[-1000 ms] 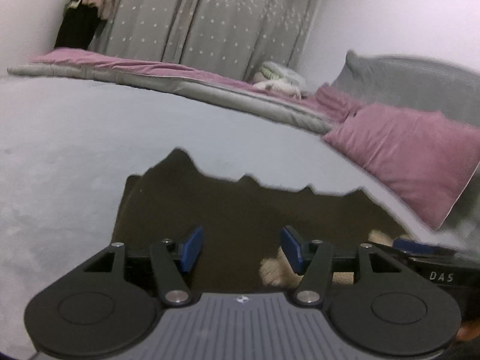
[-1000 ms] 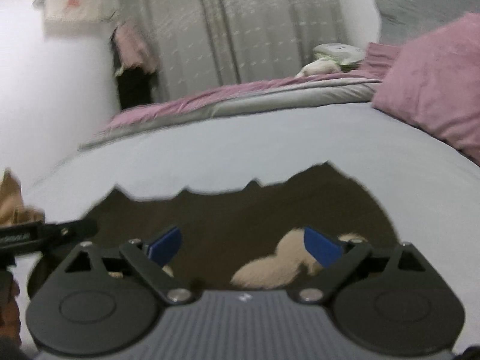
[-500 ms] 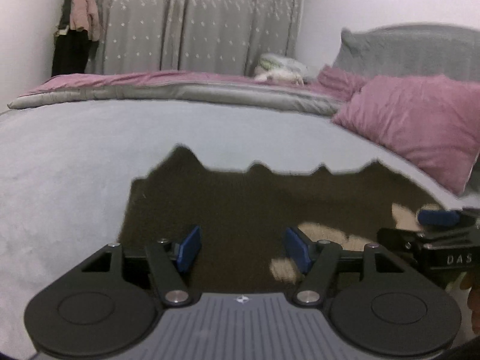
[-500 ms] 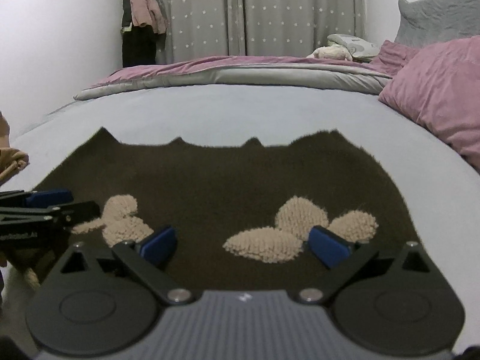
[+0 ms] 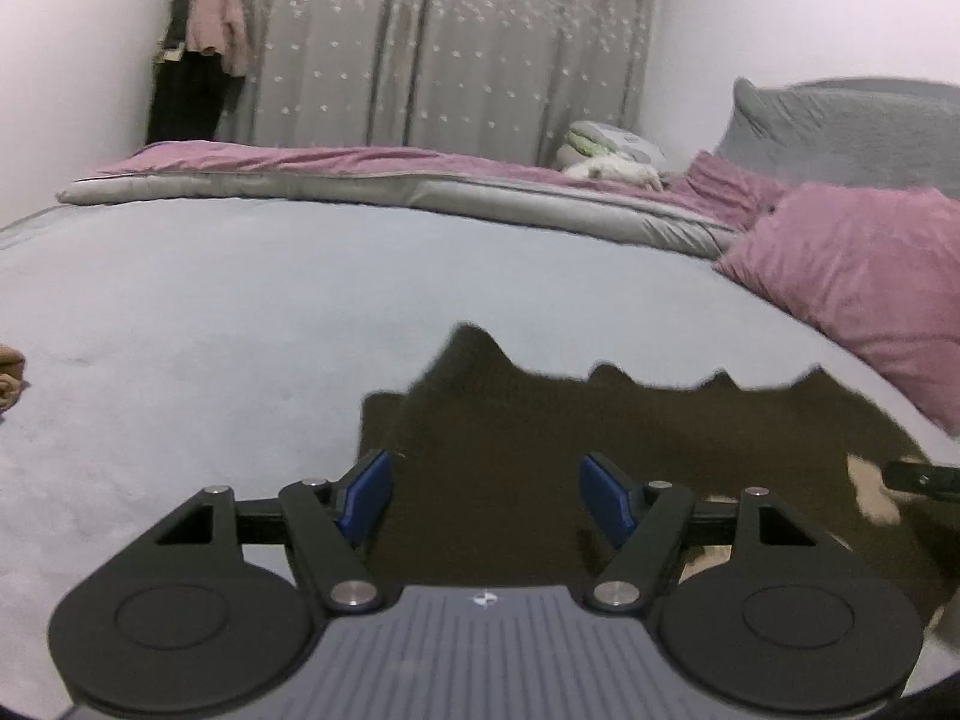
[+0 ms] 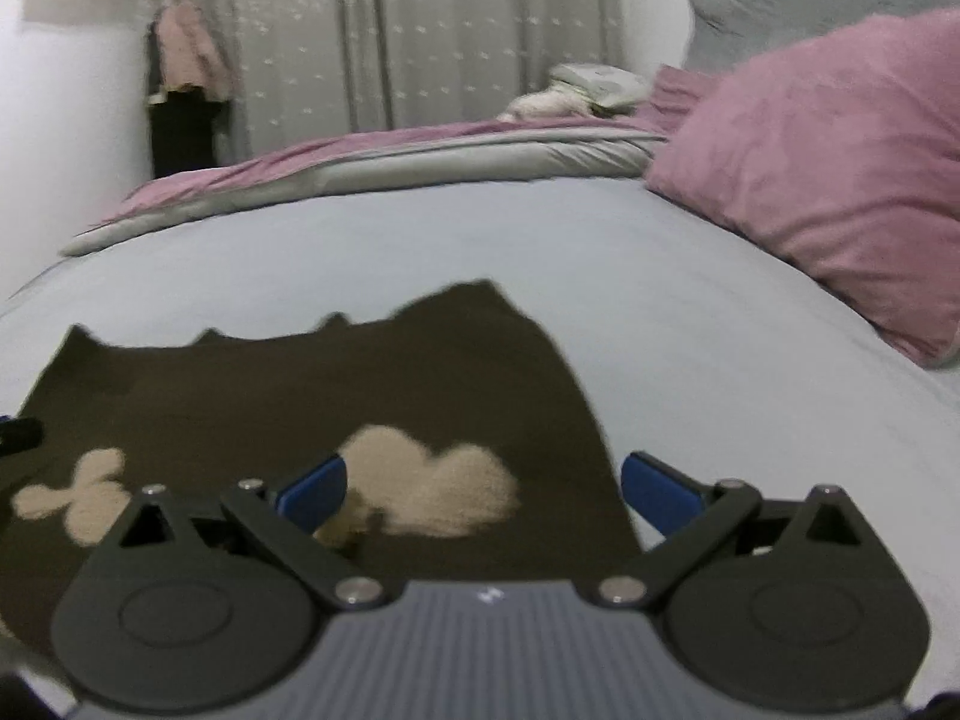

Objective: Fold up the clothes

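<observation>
Your left hand-held gripper (image 5: 483, 489) hangs over the left part of the dark brown fleecy garment with cream patches (image 5: 600, 450), its blue pads apart and its jaws opening, nothing pinched between them. That garment lies spread flat on the pale grey bed cover (image 5: 210, 300), its far edge showing a row of small peaks; you have no fold in it yet, so by the look of it the folding proper is all ahead of you. At the far left edge a tan bundle of cloth (image 5: 11, 375) sits on the cover; whether it is folded or waiting you cannot tell. Moving right, your right hand-held gripper (image 6: 483, 489) straddles the garment's right border, jaws wide and empty, one pad over the cream patch (image 6: 432, 495), the other over bare cover. Beyond lies a pink velvety pillow (image 6: 828, 180). What is left, I judge: take both near corners, carry them over, then fold again.
</observation>
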Demonstrator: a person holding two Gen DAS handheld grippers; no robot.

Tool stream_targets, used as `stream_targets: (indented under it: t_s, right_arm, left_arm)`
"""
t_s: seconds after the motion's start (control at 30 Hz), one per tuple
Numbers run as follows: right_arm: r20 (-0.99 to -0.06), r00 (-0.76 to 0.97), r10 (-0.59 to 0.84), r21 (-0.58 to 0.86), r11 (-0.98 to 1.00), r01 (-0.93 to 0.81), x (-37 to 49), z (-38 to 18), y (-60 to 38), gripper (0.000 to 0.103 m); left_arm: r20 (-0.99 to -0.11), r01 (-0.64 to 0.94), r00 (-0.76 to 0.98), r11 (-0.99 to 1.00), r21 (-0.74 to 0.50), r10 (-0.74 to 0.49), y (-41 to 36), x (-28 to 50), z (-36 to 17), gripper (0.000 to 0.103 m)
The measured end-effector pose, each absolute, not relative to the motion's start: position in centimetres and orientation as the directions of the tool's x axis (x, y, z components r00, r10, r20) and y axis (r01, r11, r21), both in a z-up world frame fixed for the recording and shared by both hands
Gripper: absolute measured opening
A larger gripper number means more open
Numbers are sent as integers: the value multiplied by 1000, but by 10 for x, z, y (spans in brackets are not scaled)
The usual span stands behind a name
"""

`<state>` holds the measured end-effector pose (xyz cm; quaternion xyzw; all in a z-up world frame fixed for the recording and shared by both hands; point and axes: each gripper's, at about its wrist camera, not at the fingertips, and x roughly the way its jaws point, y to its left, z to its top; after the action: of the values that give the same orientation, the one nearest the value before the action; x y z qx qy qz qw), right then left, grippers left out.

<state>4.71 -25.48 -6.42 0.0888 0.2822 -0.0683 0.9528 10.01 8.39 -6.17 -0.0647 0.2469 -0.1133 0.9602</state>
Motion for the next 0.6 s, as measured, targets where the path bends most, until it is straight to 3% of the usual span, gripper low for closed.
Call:
stream_targets:
  t_s: [0.2, 0.43, 0.6]
  right_arm:
    - [-517, 854, -66, 191, 963, 190, 40, -53, -265, 102]
    - [-511, 860, 2, 176, 979, 102, 43, -49, -242, 102]
    - [-565, 825, -17, 170, 976, 137, 51, -61, -244, 102]
  left_arm:
    - [-450, 192, 847, 952, -239, -284, 86, 102, -58, 70]
    - [-541, 123, 812, 971, -206, -218, 90, 111, -70, 70]
    - [-607, 43, 749, 934, -354, -265, 121, 124, -75, 70]
